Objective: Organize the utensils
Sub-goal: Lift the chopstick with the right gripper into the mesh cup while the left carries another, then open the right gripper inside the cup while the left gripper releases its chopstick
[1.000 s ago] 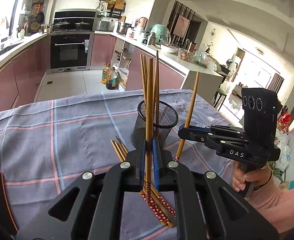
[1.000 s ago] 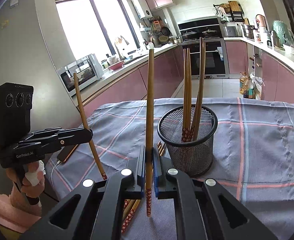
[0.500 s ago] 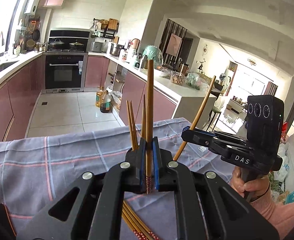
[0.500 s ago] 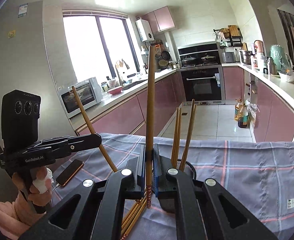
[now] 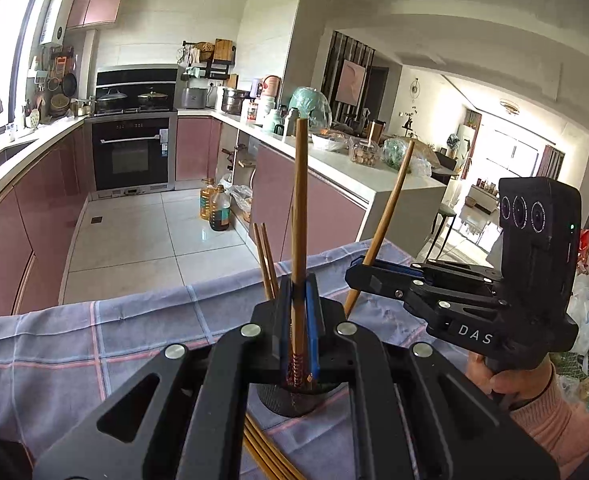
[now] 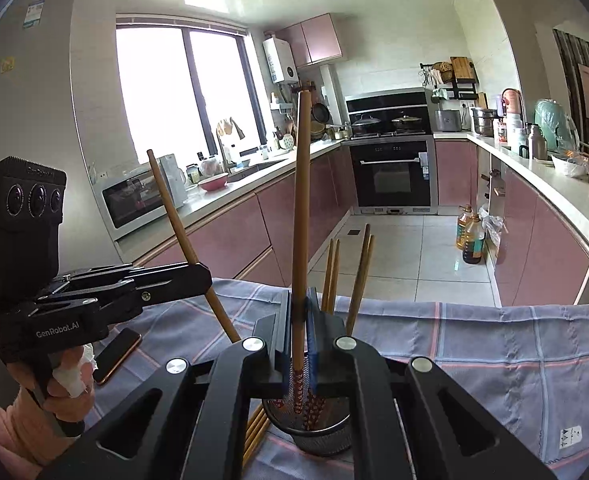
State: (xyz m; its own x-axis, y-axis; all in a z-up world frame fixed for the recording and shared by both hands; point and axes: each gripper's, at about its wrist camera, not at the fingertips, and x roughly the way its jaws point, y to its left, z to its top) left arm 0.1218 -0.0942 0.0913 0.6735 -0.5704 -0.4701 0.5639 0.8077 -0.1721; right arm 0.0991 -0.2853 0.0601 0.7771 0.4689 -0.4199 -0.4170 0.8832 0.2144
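Observation:
My left gripper [image 5: 297, 308] is shut on a wooden chopstick [image 5: 298, 216] held upright, its patterned end just above the black mesh holder [image 5: 294, 400]. My right gripper [image 6: 298, 320] is shut on another upright chopstick [image 6: 300, 208], its patterned end inside the mesh holder [image 6: 322, 436]. Several chopsticks [image 6: 346, 276] stand in the holder. The right gripper [image 5: 358, 276] shows in the left wrist view with its chopstick [image 5: 390, 204] leaning; the left gripper [image 6: 202, 276] shows in the right wrist view. Loose chopsticks [image 5: 266, 456] lie on the cloth beside the holder.
A blue plaid cloth [image 6: 494, 344] covers the table. A phone [image 6: 116, 354] lies at its left edge. Beyond the table's far edge are the kitchen floor, oil bottles [image 6: 470, 236] and pink cabinets.
Both grippers have risen and moved over the mesh holder, each carrying its chopstick. The holder, earlier in front of the jaws, is now right beneath them.

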